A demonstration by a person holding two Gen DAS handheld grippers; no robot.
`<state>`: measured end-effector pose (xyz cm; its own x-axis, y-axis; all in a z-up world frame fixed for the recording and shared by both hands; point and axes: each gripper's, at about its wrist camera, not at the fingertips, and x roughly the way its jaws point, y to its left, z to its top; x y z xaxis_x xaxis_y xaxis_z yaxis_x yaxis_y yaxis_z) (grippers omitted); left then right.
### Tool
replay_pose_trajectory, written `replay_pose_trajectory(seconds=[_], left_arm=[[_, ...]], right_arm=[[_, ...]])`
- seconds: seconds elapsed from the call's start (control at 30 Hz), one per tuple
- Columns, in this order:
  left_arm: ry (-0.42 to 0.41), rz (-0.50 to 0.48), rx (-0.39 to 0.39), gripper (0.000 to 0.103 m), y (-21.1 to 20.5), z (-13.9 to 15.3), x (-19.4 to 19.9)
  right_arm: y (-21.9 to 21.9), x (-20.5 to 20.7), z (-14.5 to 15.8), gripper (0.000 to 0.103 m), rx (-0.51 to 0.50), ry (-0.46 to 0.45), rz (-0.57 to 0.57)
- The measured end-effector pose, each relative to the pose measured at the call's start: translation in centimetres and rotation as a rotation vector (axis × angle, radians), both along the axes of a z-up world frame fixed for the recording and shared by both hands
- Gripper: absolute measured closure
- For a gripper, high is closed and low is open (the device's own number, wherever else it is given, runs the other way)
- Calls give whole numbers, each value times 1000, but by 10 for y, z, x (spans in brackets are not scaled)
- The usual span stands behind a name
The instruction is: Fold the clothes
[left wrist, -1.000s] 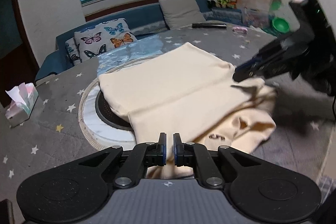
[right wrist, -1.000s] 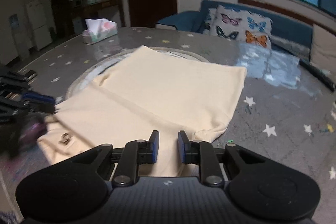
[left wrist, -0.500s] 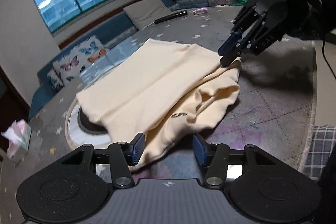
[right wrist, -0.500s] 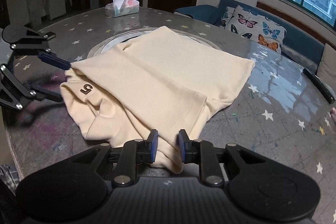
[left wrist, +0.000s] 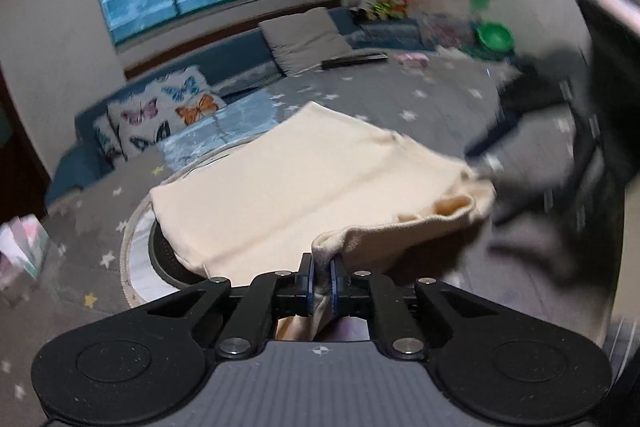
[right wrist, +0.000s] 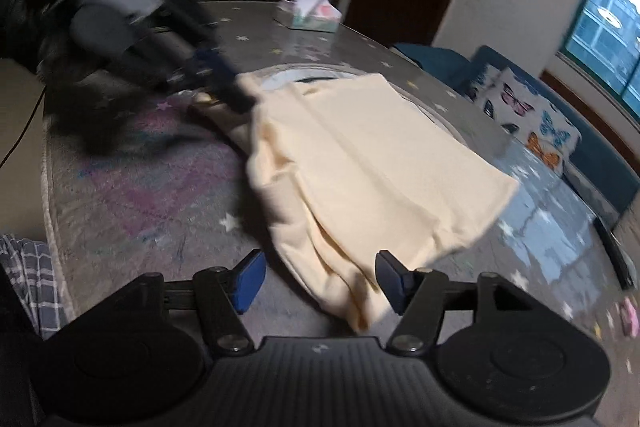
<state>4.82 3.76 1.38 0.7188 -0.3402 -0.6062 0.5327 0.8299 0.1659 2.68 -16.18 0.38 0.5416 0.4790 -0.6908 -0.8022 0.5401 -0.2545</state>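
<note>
Left claw (left wrist: 321,283) pinches cream garment (left wrist: 304,183); blurred right claw (right wrist: 320,281) apparently gapes.

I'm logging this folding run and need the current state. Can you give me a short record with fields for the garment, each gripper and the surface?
garment: cream garment, partly folded, near edge bunched
left gripper: jaws shut on a garment edge
right gripper: jaws open, the garment's near end between them, not gripped
surface: grey star-patterned table cover
image quality: motion blur in both views

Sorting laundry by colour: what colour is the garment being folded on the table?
Plain cream garment; the right wrist view shows it best.
</note>
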Motion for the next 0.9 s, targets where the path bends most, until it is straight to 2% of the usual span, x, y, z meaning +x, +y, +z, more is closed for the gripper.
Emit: replay_pose_trajectory(seconds=[0.07,0.1,0.17,0.23,0.33,0.4,0.47,0.53,0.63,0.83,0.87,0.9], left_arm=[[12,20,-28,95,2,4,13],[12,23,-29,95,3,4,17],[20,28,-37,95,4,3,20],[26,33,-44,94,5,2,23],[18,36,-42,90,8,0,13],[9,44,-33,86,11,-1,2],[-3,54,-12,72,14,-3,-9],[-19,62,13,64,16,-5,-21],[-38,45,49,61,18,-11,-32],[-97,7,189,62,8,-28,-34],[-101,1,210,75,7,-31,-33],[-103,-4,228,82,6,-34,-32]], right_arm=[[4,7,-2,42,19,16,-7],[4,11,-1,45,33,32,-17],[5,20,1,58,63,64,-37],[5,29,2,79,92,96,-57],[6,42,5,93,136,144,-86],[6,51,7,95,165,175,-106],[4,56,12,96,189,192,-119],[2,62,18,96,213,209,-132],[1,68,25,96,237,213,-141],[1,69,28,97,255,199,-157],[0,68,28,97,256,196,-161],[0,65,28,97,258,192,-169]])
